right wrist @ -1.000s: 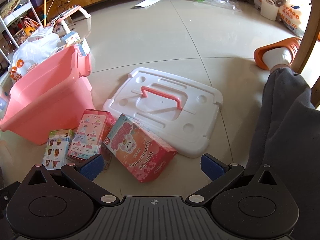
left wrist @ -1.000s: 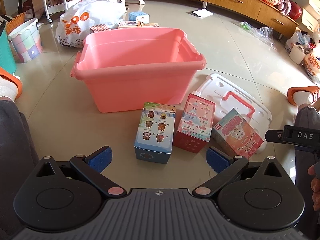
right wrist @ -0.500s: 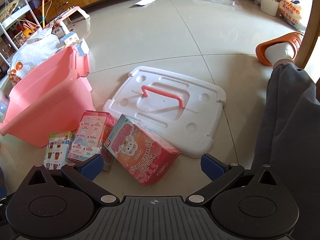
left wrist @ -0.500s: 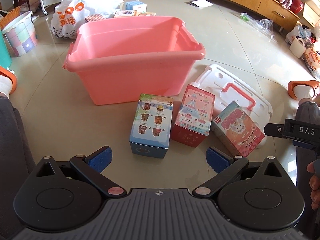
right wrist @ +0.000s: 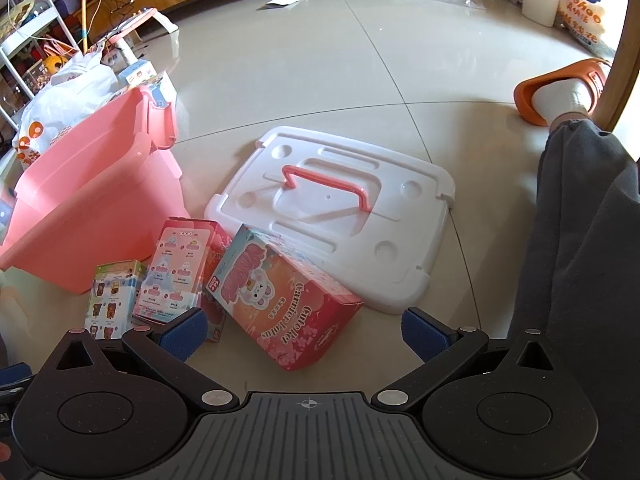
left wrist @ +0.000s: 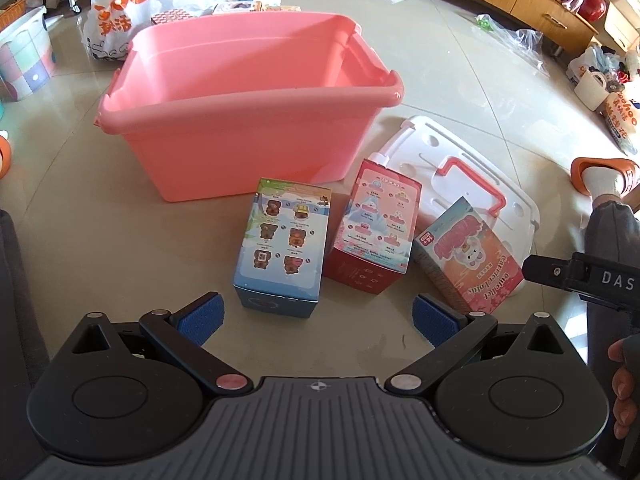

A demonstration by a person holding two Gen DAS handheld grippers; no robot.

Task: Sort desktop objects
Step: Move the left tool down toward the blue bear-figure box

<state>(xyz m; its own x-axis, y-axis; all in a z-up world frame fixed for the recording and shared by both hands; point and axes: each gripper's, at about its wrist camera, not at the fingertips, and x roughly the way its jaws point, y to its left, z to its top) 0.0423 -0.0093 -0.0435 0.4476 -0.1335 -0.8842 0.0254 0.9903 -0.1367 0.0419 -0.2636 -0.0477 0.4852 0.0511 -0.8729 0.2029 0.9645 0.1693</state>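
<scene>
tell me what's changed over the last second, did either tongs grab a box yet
No grab yet. Both tongs moved in toward the boxes: the left tongs closed on the blue box, the right tongs on the pink Carrier Lotus box. Both stayed open and empty. The boxes, pink bin and white lid lie as before.

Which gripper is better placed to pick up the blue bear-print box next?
Left. The left gripper has its jaws open with the blue bear-print cardboard box directly ahead. The right gripper faces the pink Carrier Lotus box instead.
</scene>
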